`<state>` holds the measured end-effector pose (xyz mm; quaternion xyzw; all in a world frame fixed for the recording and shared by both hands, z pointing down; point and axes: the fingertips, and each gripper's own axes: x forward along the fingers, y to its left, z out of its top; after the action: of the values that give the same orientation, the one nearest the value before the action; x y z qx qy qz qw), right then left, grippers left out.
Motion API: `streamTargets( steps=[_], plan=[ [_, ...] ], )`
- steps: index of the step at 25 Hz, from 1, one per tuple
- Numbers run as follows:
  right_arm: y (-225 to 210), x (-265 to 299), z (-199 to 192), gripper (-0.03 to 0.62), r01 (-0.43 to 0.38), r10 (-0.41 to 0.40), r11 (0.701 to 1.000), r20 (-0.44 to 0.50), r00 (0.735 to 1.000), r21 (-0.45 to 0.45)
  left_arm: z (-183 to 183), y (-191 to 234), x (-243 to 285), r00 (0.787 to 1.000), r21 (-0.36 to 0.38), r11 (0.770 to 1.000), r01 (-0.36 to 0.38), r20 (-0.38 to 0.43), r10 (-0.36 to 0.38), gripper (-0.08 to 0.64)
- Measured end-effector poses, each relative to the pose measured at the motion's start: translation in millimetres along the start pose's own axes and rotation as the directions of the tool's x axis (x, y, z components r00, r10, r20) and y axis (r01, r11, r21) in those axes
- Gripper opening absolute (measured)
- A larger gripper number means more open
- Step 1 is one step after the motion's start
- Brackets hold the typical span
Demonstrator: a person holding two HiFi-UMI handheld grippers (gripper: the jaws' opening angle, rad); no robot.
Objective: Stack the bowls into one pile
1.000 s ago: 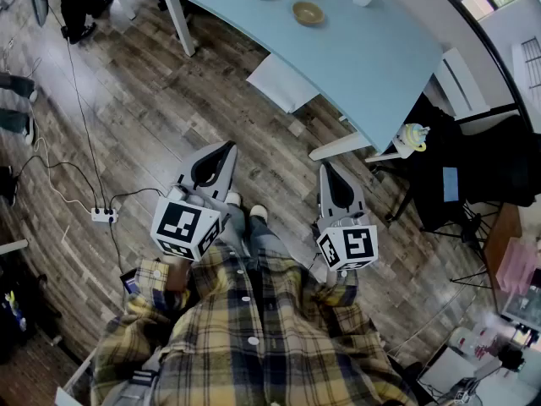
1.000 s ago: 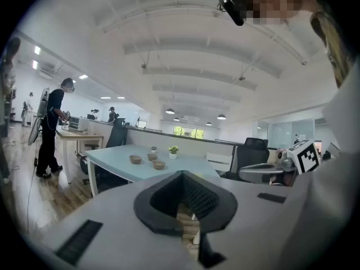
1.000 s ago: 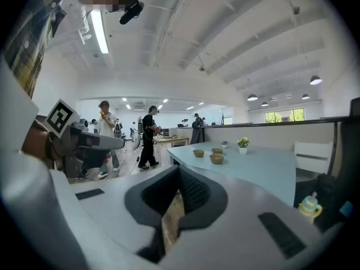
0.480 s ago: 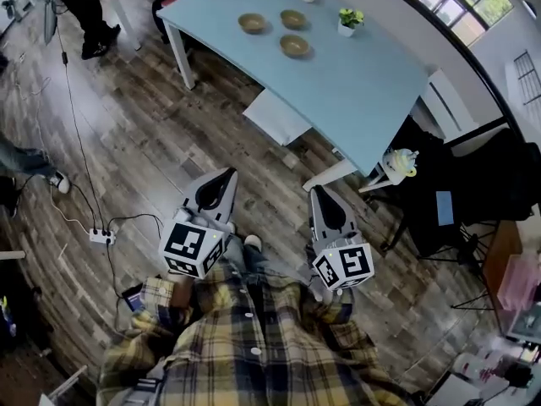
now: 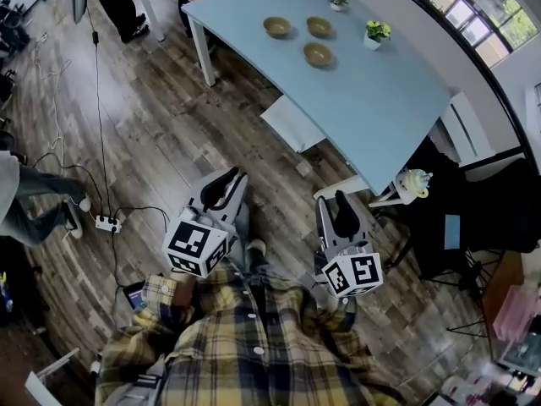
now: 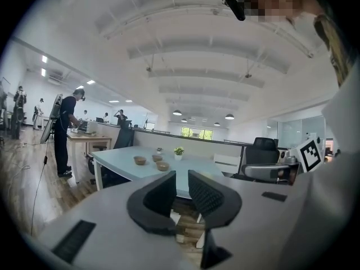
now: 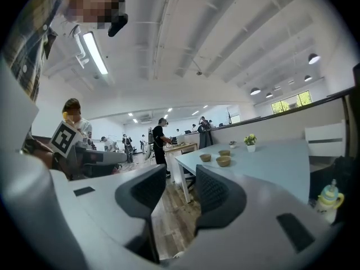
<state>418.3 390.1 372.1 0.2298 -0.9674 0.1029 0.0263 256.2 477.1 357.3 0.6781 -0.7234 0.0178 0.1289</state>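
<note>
Three tan bowls stand apart on the far end of a pale blue table: one at the left, one behind, one nearest. Both grippers hang over the wooden floor, well short of the table, close to the person's checked shirt. The left gripper and the right gripper both have their jaws opening, with nothing between them. The left gripper view shows the left gripper with the bowls small beyond it. In the right gripper view, the right gripper points level and the bowls are far off.
Two small potted plants stand on the table behind the bowls. A white bench sits under the table's near edge. A black chair and a yellow bottle are at the right. Cables and a power strip lie on the floor; people stand at the left.
Both grippers' jaws were shut and now stand parted. The head view has shifted, so the table and bowls sit lower in the picture. The grippers have hardly moved.
</note>
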Motion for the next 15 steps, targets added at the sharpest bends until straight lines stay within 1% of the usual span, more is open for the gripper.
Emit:
streamTargets(
  steps=[3,8,15],
  plan=[
    [-7.6,21.0,0.3,0.161,0.002,-0.002,1.000,-0.006,1.000,0.008,1.9,15.3,17.5,1.000,-0.007,1.000,0.003,0.000,-0.003,0.086],
    [-18.8,71.6,2.2,0.172,0.010,-0.010,1.000,-0.017,1.000,0.010,11.8,53.4,60.2,1.000,-0.021,1.000,0.022,0.007,-0.022,0.117],
    [-34.9,175.4,24.2,0.186,0.032,-0.032,0.999,-0.020,0.999,0.009,51.1,143.2,122.1,1.000,-0.031,0.999,0.020,0.025,-0.019,0.124]
  ],
)
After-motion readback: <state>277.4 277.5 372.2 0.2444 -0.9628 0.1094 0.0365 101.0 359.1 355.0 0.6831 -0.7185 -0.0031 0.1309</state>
